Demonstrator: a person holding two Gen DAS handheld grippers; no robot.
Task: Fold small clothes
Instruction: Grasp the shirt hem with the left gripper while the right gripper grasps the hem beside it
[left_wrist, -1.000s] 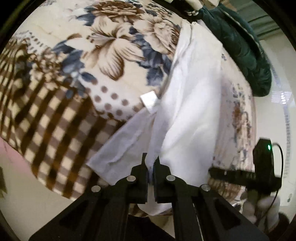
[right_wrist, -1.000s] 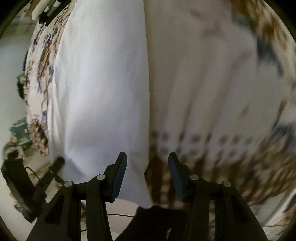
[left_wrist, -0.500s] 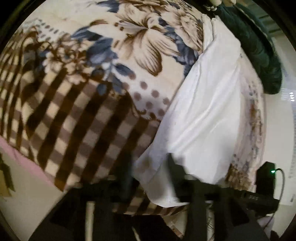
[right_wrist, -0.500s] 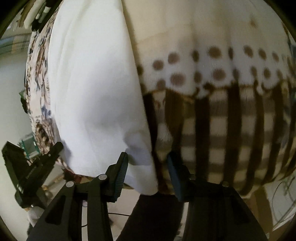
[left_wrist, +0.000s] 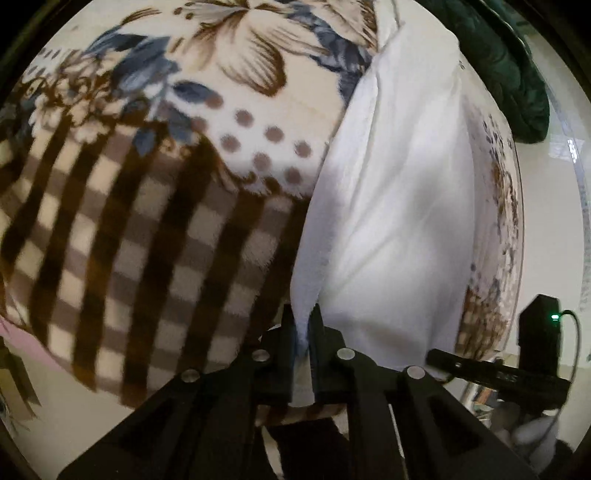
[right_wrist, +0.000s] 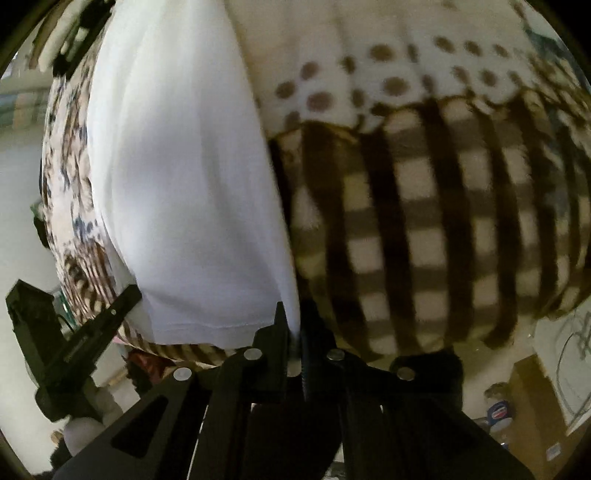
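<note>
A white garment lies as a long folded strip on a floral and checked blanket. My left gripper is shut on the near left corner of the garment. In the right wrist view the same white garment runs up the left side, and my right gripper is shut on its near right corner. Each view shows the other gripper off to the side: the right one and the left one.
The blanket covers a raised surface whose near edge drops to a pale floor. A dark green quilted jacket lies at the far right end. Boxes and clutter sit on the floor at right.
The left gripper let go of the cloth, opened, and has shut again on the near corner. The right gripper went from open to shut on the other near corner. The garment's side flap is now folded in.
</note>
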